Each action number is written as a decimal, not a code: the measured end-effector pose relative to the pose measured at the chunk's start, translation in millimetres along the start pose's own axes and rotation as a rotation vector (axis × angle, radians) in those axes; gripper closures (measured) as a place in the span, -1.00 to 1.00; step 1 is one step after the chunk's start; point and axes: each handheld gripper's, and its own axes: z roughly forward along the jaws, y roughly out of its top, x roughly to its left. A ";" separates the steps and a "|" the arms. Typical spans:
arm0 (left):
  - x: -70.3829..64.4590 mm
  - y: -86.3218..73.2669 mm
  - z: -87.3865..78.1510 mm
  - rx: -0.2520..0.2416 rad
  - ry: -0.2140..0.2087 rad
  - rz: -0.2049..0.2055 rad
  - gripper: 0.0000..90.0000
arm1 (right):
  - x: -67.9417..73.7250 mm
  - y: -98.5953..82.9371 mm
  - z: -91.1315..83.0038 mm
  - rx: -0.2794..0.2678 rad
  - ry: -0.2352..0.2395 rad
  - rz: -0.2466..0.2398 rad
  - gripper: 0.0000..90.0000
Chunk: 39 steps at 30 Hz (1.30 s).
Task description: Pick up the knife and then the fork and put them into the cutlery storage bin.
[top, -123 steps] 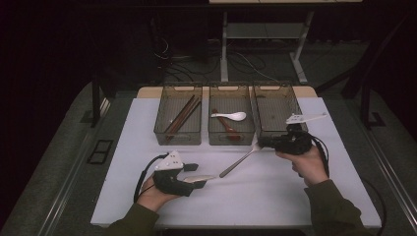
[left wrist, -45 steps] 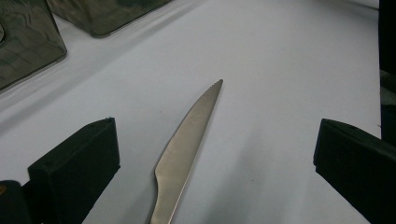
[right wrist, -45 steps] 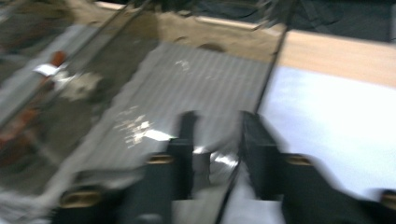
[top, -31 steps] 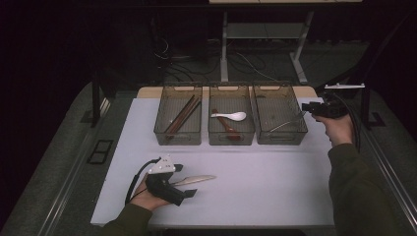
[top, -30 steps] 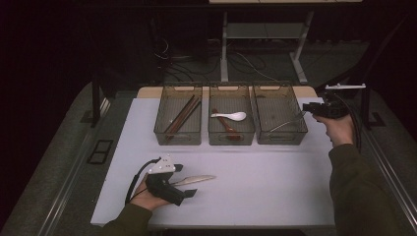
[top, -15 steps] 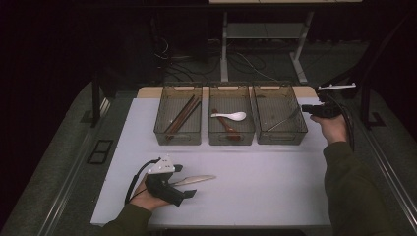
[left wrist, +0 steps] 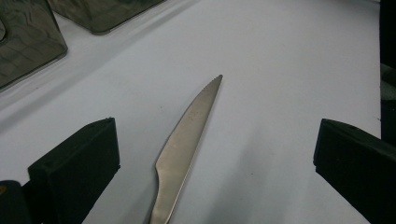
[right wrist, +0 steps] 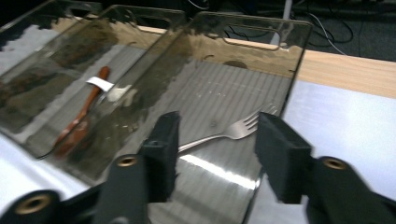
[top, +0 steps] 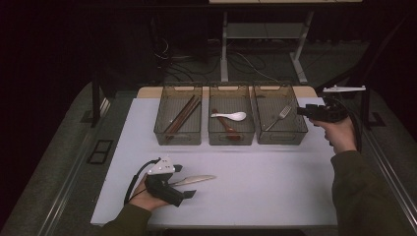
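Your right gripper (top: 301, 111) drew back from the right bin (top: 300, 132), jaws released, fork (top: 278, 118) left inside, while your left gripper (top: 189, 183), jaws spread, straddled the knife (left wrist: 187, 144) on the worktop (top: 275, 182).

Slim silver metal table knife (left wrist: 187, 144) with serrated blade: lies flat on the white worktop (top: 255, 182), unheld, tip pointing away. Silver metal fork (right wrist: 224, 133): lies flat and slantwise in the right-hand clear smoky plastic bin (top: 297, 129), tines toward its far end.
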 end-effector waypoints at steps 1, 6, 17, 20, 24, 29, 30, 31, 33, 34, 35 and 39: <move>0.4 -0.3 -0.5 0.003 0.003 0.007 -0.94 | 3.0 -2.1 -2.4 -0.004 0.013 -0.007 -0.02; 3.4 -1.4 -4.4 0.027 0.022 0.042 -0.69 | 22.6 -14.7 -10.8 0.005 0.055 -0.053 -0.20; 17.6 -7.3 -18.9 0.093 0.029 0.052 -0.04 | 63.8 -52.5 -16.6 -0.001 0.154 -0.157 -0.45; 23.6 -10.7 -21.8 0.105 0.031 0.035 0.15 | 73.2 -64.4 -18.2 0.000 0.178 -0.170 -0.45; 27.1 -13.5 -25.1 0.119 0.030 0.034 0.30 | 80.9 -81.2 -17.2 0.009 0.203 -0.188 -0.50; 29.0 -20.0 -30.9 0.151 0.037 0.056 0.37 | 89.9 -103.2 -17.3 0.022 0.227 -0.208 -0.53; 30.2 -22.0 -31.7 0.153 0.030 0.050 0.40 | 92.1 -106.4 -17.6 0.029 0.229 -0.215 -0.53; 30.8 -22.9 -31.8 0.154 0.025 0.048 0.42 | 94.8 -110.4 -17.7 0.035 0.237 -0.223 -0.54; 31.4 -24.9 -31.7 0.162 0.024 0.046 0.44 | 98.5 -115.1 -17.9 0.046 0.249 -0.234 -0.54; 31.8 -25.8 -31.2 0.170 0.024 0.048 0.46 | 100.3 -117.6 -17.5 0.052 0.256 -0.237 -0.54; 31.8 -26.6 -30.1 0.177 0.021 0.046 0.48 | 101.6 -119.8 -16.8 0.062 0.265 -0.248 -0.54; 30.4 -25.8 -28.8 0.188 0.035 0.069 0.51 | 106.9 -124.6 -13.2 0.083 0.259 -0.272 -0.55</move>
